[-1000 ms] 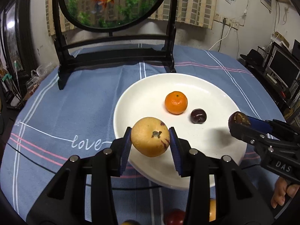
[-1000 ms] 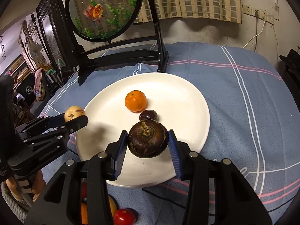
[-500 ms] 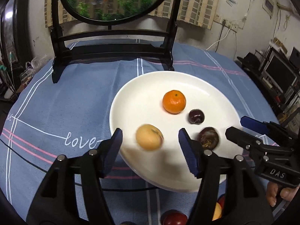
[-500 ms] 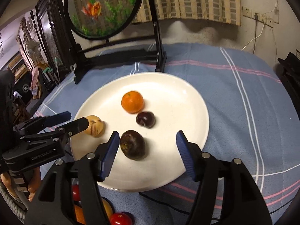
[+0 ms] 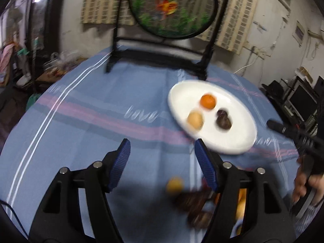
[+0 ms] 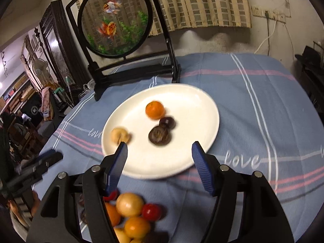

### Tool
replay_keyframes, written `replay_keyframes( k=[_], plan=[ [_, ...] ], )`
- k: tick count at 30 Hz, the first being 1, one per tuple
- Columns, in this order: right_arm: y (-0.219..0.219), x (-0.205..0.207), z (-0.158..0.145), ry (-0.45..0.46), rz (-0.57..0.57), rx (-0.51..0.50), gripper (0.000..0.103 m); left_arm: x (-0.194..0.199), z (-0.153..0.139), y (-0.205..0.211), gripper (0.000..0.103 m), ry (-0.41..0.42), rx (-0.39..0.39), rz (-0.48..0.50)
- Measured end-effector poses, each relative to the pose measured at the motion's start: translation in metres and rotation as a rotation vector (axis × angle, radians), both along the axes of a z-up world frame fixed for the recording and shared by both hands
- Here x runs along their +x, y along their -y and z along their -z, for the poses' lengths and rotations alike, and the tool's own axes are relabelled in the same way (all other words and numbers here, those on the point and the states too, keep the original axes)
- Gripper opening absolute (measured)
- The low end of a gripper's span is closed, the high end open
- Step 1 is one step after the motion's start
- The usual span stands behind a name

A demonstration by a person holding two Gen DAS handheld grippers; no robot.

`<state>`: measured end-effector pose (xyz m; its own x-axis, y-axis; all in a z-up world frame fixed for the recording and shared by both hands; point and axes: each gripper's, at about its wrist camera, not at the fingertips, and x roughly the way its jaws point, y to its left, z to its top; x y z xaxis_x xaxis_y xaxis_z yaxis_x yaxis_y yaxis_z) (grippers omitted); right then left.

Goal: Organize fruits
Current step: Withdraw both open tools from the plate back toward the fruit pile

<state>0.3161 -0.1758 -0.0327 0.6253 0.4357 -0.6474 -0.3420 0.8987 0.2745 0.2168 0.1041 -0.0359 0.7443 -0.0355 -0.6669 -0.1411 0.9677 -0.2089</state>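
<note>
A white plate (image 6: 182,162) on the blue tablecloth holds an orange (image 6: 154,110), a yellow pear (image 6: 119,135), a small dark fruit (image 6: 167,122) and a larger dark brown fruit (image 6: 159,135). The same plate (image 5: 228,145) shows in the left wrist view with the orange (image 5: 207,101), pear (image 5: 195,119) and dark fruits (image 5: 223,122). My right gripper (image 6: 159,151) is open and empty over the plate's near rim. My left gripper (image 5: 162,149) is open and empty over bare cloth, left of the plate. A pile of loose fruits (image 6: 131,212) lies at the near edge, blurred in the left wrist view (image 5: 194,200).
A black stand with a round goldfish panel (image 6: 115,20) stands at the back of the table, just behind the plate. The right gripper's tip (image 5: 283,129) shows at the right of the left wrist view. Cluttered furniture surrounds the table.
Both grippers opened and dropped their fruit on the plate, then pulled back toward me. The left gripper swung left off the plate; its view is motion-blurred.
</note>
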Motion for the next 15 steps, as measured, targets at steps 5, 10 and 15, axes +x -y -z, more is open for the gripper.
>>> replay_keyframes(
  k=[5,10,15],
  plan=[
    [0.014,-0.025,0.025,-0.053,0.032,0.051,0.067,-0.049,0.02,-0.015,0.067,-0.055,-0.039,-0.055],
    [0.042,-0.042,0.046,-0.103,0.099,0.069,0.067,-0.085,0.012,-0.01,0.069,-0.036,-0.005,-0.068],
    [0.063,-0.048,0.049,-0.112,0.175,0.106,0.073,-0.101,0.008,0.006,0.07,-0.036,0.012,-0.06]
  ],
)
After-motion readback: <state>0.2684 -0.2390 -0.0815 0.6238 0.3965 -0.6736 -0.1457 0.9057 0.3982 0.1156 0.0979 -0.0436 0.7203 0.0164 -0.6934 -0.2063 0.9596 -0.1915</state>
